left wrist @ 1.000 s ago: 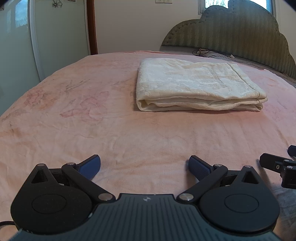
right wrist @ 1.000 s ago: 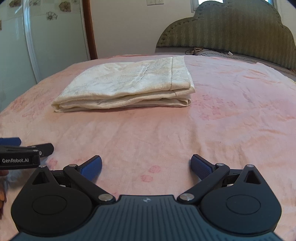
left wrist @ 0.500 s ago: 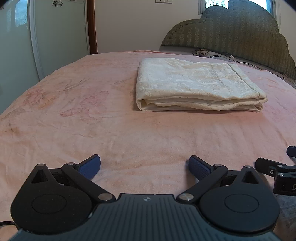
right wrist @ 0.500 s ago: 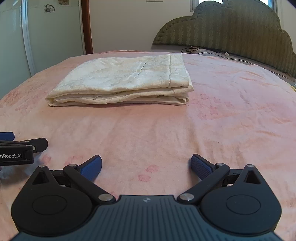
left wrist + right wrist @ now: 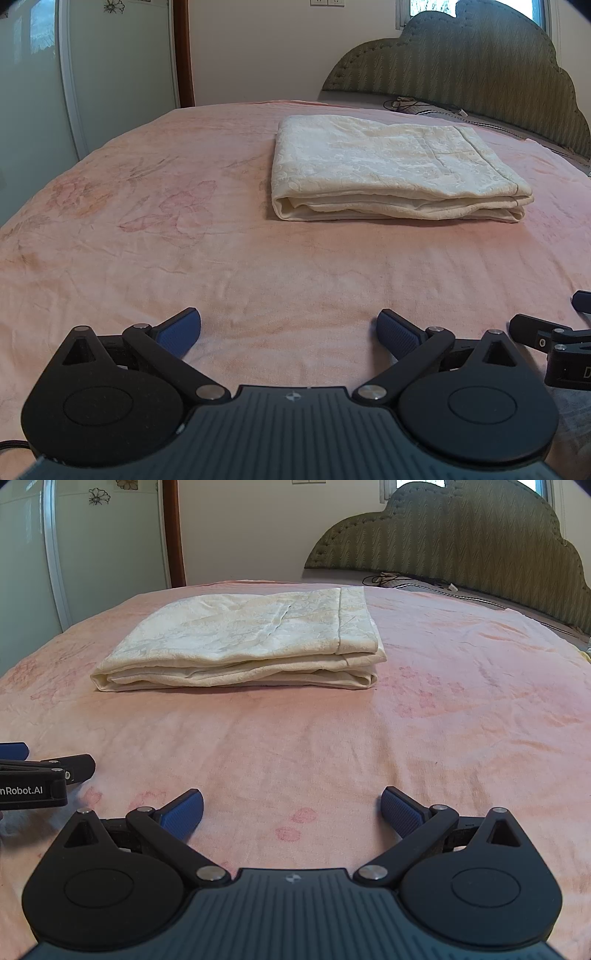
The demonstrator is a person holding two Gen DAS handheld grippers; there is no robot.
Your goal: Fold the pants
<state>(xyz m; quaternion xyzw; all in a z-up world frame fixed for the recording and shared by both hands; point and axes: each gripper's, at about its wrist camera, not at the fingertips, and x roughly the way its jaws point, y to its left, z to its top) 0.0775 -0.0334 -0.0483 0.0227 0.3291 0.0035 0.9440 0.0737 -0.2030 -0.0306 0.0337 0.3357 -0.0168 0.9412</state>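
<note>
Left hand-held gripper (image 5: 289, 332) is wide open and empty, so is the right hand-held gripper (image 5: 291, 812). The cream patterned folded pants (image 5: 391, 170) sit mid-bed on the pink blanket (image 5: 147, 221), probably done; just square any uneven edges.

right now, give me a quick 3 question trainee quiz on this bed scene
1. True or false: the cream folded pants lie flat on the pink floral bedspread, apart from both grippers.
2. Multiple choice: how do the left gripper and right gripper stand? A) both open and empty B) both shut on cloth C) one open, one shut
3. Fill in: behind the bed stands a green padded ____.

Key:
1. True. The pants sit folded mid-bed, with bare bedspread between them and the fingertips.
2. A. Both pairs of blue pads are spread wide with nothing between them.
3. Headboard.
</note>
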